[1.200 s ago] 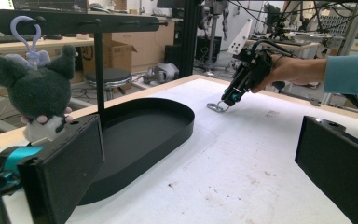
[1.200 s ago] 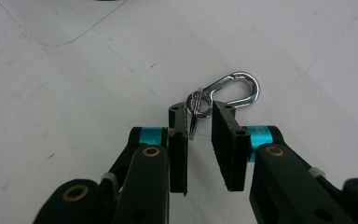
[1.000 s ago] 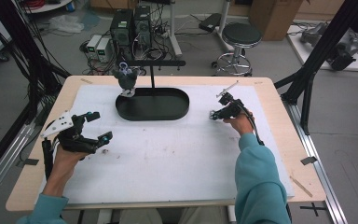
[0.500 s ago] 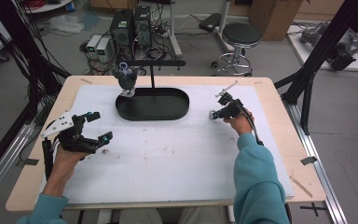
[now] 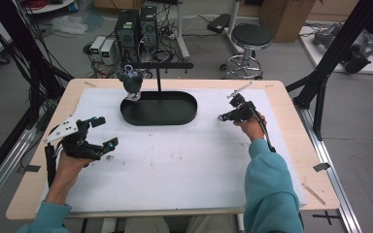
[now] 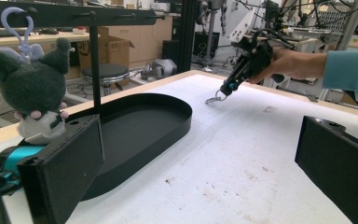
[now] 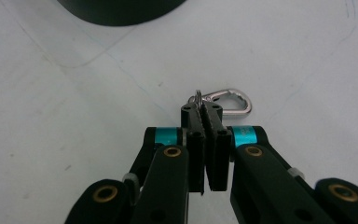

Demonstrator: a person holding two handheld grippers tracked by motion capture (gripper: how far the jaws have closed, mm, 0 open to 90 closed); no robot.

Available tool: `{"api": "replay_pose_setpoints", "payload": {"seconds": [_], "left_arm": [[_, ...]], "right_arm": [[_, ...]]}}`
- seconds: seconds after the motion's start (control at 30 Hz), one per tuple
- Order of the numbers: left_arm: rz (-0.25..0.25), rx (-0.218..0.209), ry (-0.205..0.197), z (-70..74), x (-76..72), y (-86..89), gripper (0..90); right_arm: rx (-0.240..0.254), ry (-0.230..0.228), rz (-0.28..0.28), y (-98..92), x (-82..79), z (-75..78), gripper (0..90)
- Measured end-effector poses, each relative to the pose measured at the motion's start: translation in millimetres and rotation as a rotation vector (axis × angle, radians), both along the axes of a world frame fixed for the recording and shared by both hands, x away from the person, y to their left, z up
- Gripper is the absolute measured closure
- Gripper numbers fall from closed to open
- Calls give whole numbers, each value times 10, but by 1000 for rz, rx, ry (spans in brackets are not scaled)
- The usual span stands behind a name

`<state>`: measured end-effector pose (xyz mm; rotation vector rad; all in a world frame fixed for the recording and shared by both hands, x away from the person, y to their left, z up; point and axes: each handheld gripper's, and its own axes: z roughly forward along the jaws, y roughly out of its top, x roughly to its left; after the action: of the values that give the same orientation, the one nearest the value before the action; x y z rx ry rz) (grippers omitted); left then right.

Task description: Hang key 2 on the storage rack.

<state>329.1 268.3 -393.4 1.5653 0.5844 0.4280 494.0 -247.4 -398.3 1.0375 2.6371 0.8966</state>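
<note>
R gripper (image 7: 204, 112) is clamped on the ring of a silver clip (image 7: 228, 101), low over the table (image 5: 175, 165) right of the tray (image 5: 159, 108). L gripper (image 5: 98, 132) rests near the table's left edge, jaws wide apart, nothing in them. Progress, as I judge it: clip is picked up; carrying it to the rack (image 5: 158, 65) and hooking it on is left. One plush (image 5: 131, 81) already hangs there. Count: 1 clip, 1 plush, 1 tray, 1 rack, 2 grippers.
</note>
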Motion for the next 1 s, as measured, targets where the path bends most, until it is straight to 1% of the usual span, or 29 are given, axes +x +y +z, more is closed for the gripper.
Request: {"api": "replay_pose_setpoints", "payload": {"seconds": [0.1, 0.17, 0.23, 0.33, 0.4, 0.47, 0.5, 0.53, 0.6, 0.63, 0.67, 0.7, 0.83, 0.87, 0.93, 1.0], "left_arm": [[-7, 2, 5, 1, -7, -22, 17], [-14, -3, 0, 8, -13, -23, 17], [-9, -9, 4, 12, -14, -10, 17], [-10, -17, 14, 23, -12, 7, 17], [-11, -3, 16, 43, -7, 8, 17], [-16, -2, 17, 66, -2, 8, 17], [-17, -1, 20, 76, 4, 6, 17], [-19, 6, 28, 89, 9, 1, 17], [-27, 23, 30, 122, 23, -20, 17], [-36, 29, 28, 139, 34, -30, 17], [-43, 23, 33, 154, 44, -45, 17], [-53, 27, 40, 170, 60, -60, 17], [-82, 34, 50, 220, 105, -124, 17], [-87, 35, 50, 232, 115, -135, 17], [-96, 41, 57, 260, 135, -158, 17], [-105, 52, 55, 297, 155, -188, 17]], "right_arm": [[40, -11, 12, 1, -30, 50, 890], [73, -30, 24, 7, -49, 88, 890], [99, -42, 39, 12, -75, 131, 890], [152, -52, 63, 32, -120, 181, 890], [180, -64, 82, 57, -151, 217, 890], [210, -71, 96, 80, -182, 252, 890], [230, -77, 105, 88, -195, 267, 890], [254, -78, 105, 98, -214, 286, 890], [292, -90, 128, 116, -246, 324, 890], [307, -98, 137, 128, -264, 344, 890], [323, -106, 148, 140, -280, 360, 890], [330, -105, 158, 151, -303, 383, 890], [388, -130, 205, 179, -379, 460, 890], [406, -128, 210, 178, -399, 480, 890], [448, -140, 230, 176, -426, 515, 890], [494, -147, 254, 172, -454, 549, 889]]}}
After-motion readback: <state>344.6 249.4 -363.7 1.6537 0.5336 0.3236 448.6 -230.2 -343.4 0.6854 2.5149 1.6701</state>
